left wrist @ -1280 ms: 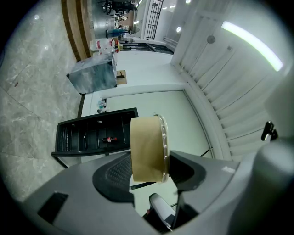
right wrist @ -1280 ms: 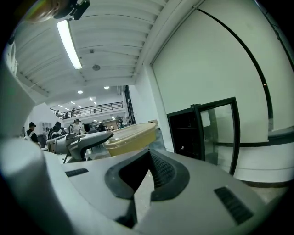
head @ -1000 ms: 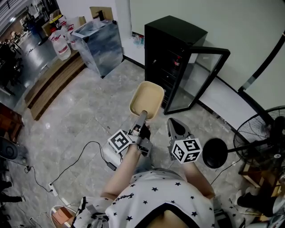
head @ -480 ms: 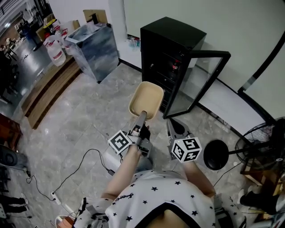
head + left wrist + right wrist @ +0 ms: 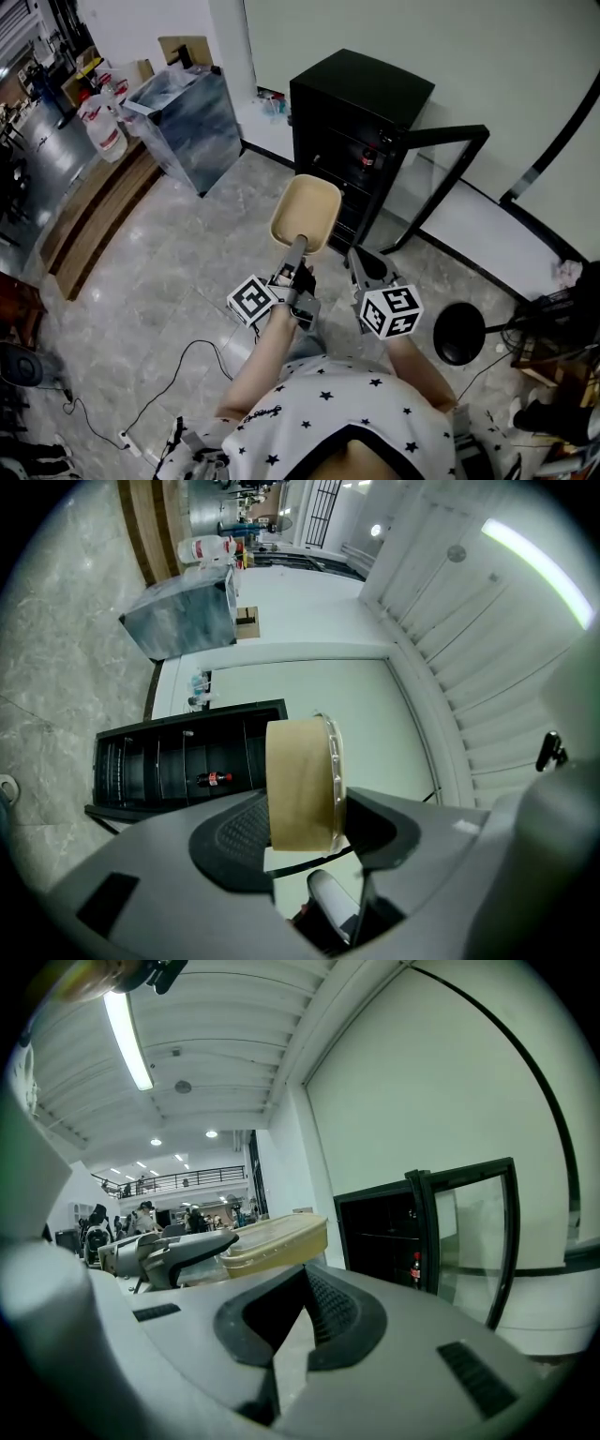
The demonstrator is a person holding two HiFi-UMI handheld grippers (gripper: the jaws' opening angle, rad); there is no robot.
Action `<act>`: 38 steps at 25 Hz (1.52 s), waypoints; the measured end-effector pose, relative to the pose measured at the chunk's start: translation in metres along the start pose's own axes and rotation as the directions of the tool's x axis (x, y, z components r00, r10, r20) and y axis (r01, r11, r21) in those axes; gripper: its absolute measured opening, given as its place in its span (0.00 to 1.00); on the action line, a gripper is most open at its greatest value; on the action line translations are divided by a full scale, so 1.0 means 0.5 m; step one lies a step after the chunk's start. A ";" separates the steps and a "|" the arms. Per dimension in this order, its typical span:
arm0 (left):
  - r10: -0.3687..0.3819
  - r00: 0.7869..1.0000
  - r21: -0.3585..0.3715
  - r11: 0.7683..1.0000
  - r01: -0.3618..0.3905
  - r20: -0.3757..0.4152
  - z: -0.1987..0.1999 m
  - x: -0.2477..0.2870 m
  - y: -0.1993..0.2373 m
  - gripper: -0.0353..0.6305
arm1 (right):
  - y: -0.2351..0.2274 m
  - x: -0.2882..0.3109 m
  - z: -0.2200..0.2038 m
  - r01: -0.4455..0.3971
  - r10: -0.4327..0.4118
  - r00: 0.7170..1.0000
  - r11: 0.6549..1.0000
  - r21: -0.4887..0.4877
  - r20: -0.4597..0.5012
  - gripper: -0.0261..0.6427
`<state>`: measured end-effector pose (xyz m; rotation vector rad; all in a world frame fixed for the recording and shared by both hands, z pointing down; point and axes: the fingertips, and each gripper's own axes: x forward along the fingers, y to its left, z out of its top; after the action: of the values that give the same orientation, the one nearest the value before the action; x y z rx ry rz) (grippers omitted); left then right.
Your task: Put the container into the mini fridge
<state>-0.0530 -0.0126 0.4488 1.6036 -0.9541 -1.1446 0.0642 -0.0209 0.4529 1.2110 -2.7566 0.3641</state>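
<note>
left gripper (image 5: 300, 246): clamped on container (image 5: 307, 210) | right gripper (image 5: 362, 266): closed, empty | fridge (image 5: 361, 94): straight beyond container, door open; left seemingly nearer

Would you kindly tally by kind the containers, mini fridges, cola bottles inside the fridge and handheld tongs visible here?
Container: 1
Mini fridge: 1
Cola bottle: 1
Tongs: 2, left tongs and right tongs
Total: 5

Ahead and well left of my left gripper (image 5: 301, 241) stands a marbled grey cabinet (image 5: 183, 122), with water jugs (image 5: 98, 127) and wooden steps (image 5: 94, 206) farther left. A black cable (image 5: 199, 343) trails behind; a round stand base (image 5: 457, 333) sits right.
</note>
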 end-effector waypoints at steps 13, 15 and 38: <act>0.001 0.994 -0.016 1.000 -0.002 -0.105 0.115 0.193 0.081 0.40 | -0.082 0.194 0.057 0.084 -0.085 0.996 0.996 0.014 0.018 0.03; 0.001 0.992 -0.024 1.000 -0.004 -0.124 0.124 0.218 0.090 0.40 | -0.095 0.212 0.063 0.102 -0.102 0.995 0.995 0.018 0.020 0.03; -0.005 0.958 -0.071 0.997 -0.016 -0.285 0.163 0.476 0.215 0.40 | -0.230 0.354 0.090 0.261 -0.263 0.965 0.964 0.050 0.024 0.03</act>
<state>-0.0760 -0.2836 0.4802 1.6517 -0.7198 -0.9015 0.0291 -0.2337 0.4640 1.5812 -2.5773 0.3861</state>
